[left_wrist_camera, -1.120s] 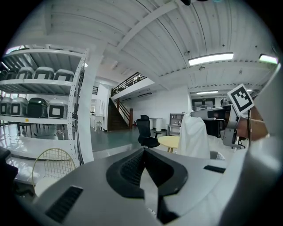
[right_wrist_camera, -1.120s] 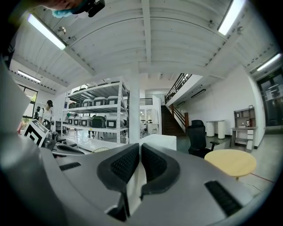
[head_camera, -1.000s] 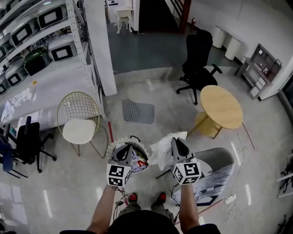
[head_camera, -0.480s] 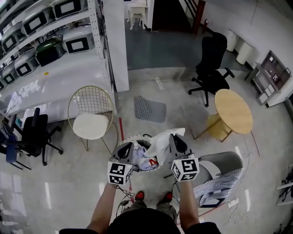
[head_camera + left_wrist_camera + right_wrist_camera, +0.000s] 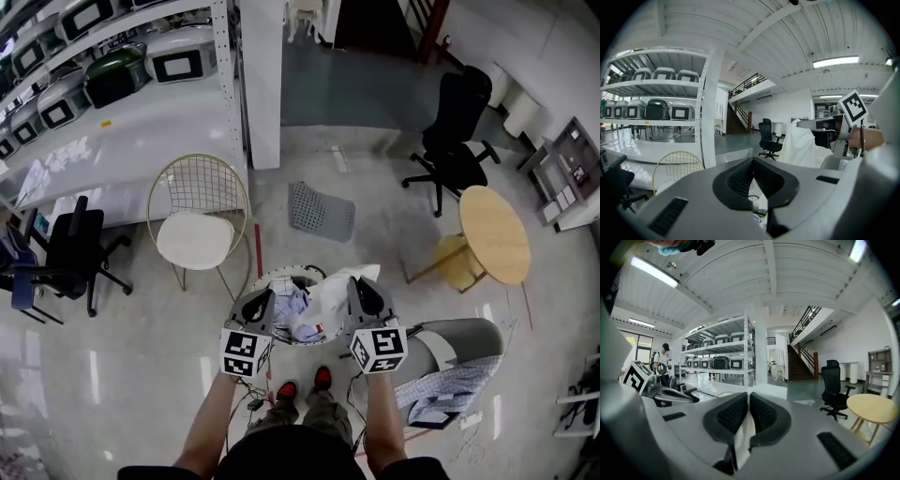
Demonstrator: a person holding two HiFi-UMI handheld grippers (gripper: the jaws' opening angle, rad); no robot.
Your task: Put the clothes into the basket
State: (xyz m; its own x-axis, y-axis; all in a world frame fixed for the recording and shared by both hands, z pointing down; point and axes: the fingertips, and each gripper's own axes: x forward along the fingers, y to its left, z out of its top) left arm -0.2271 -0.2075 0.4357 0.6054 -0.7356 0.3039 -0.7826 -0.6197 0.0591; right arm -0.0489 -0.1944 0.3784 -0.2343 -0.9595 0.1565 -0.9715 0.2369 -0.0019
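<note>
Floor [image 5: 141,356] spreads wide under me, and right below sits the basket [image 5: 281,274], clothes already heaped inside. Beside it a grey chair [image 5: 459,336] carries a checked shirt [image 5: 450,375], not yet in. A white garment [image 5: 333,289] hangs from my right gripper [image 5: 362,292], pads pinched tight on a fold above the basket's right edge. My left gripper [image 5: 257,302] is pressed together on nothing, over the left rim. My worry is that part of the cloth seems to reach past the rim — released here, it could slide to the floor.
</note>
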